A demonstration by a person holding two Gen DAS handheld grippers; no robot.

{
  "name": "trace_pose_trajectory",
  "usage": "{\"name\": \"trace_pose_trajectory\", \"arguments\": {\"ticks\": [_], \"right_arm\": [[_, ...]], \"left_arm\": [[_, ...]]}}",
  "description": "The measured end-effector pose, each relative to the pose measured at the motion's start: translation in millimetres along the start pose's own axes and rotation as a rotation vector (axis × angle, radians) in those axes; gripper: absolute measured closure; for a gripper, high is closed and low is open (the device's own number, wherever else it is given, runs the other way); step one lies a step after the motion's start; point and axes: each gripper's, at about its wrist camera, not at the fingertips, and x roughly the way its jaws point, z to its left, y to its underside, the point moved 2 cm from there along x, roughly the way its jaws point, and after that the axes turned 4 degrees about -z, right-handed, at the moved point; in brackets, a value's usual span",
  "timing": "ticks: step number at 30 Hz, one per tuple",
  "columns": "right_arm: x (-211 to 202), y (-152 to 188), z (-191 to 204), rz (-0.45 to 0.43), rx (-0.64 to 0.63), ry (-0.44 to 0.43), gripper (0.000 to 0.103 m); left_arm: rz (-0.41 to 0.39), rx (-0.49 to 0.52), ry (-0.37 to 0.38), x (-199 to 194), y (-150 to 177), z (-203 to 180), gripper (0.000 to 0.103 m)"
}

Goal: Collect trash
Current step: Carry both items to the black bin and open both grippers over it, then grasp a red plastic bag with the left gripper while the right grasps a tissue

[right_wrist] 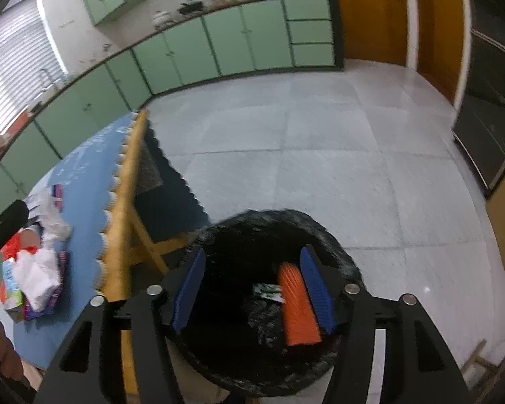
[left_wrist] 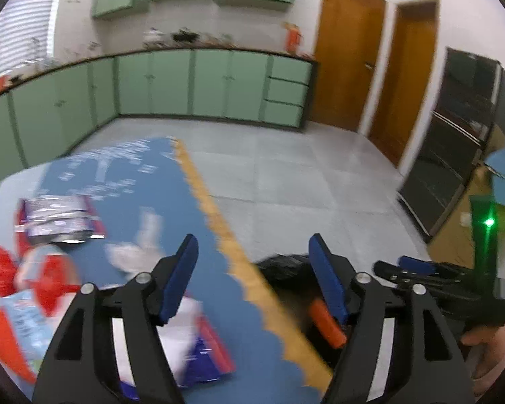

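My right gripper (right_wrist: 252, 286) is open and empty above a black-lined trash bin (right_wrist: 340, 256) on the floor. An orange wrapper (right_wrist: 298, 306) and a small green-white packet (right_wrist: 269, 291) lie inside the bin. My left gripper (left_wrist: 254, 279) is open and empty over the right edge of a table with a blue cloth (left_wrist: 144, 198). Trash lies on the cloth: a silver-purple packet (left_wrist: 57, 219), crumpled white tissue (left_wrist: 138, 245), red-white wrappers (left_wrist: 33, 276) and a white-purple wrapper (left_wrist: 198, 343). The bin (left_wrist: 286, 266) with the orange wrapper (left_wrist: 326, 323) also shows in the left wrist view.
The table has a yellow scalloped border (left_wrist: 219, 222) and wooden legs (right_wrist: 148, 235). Green cabinets (left_wrist: 185, 84) line the far walls. Wooden doors (left_wrist: 346, 57) and a dark shelving unit (left_wrist: 454, 128) stand at right. The grey tiled floor (right_wrist: 353, 155) spreads around the bin.
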Motion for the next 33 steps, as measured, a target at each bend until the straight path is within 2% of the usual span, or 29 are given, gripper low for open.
{"name": "trace_pose_trajectory", "arguments": {"ticks": [7,12,15,23,26,28,31,33], "right_arm": [[2,-22,93,-0.066,-0.121,-0.208,0.035],[19,-23,165,-0.068,-0.210,-0.335,0.034],[34,-23,194,-0.047,-0.243,-0.373,0.034],[73,-10,226,0.032,-0.291,-0.345,0.034],[84,-6,228,0.064,-0.307,-0.337,0.048],[88,-4,230,0.082,-0.314,-0.339,0.071],[90,-2,236,0.090,-0.335,-0.340,0.092],[86,-4,240,0.073,-0.348,-0.341,0.094]], "left_arm": [[-0.078,-0.028,-0.238,-46,1,64,0.029],[-0.089,-0.083,-0.386,-69,5,110,0.026],[-0.080,-0.112,-0.460,-80,11,136,0.026],[-0.045,-0.181,-0.609,-107,36,202,0.025],[-0.032,-0.222,-0.616,-109,40,218,0.025],[-0.030,-0.237,-0.612,-108,44,226,0.025],[-0.028,-0.250,-0.589,-101,45,232,0.025],[-0.022,-0.257,-0.570,-93,44,235,0.025]]}}
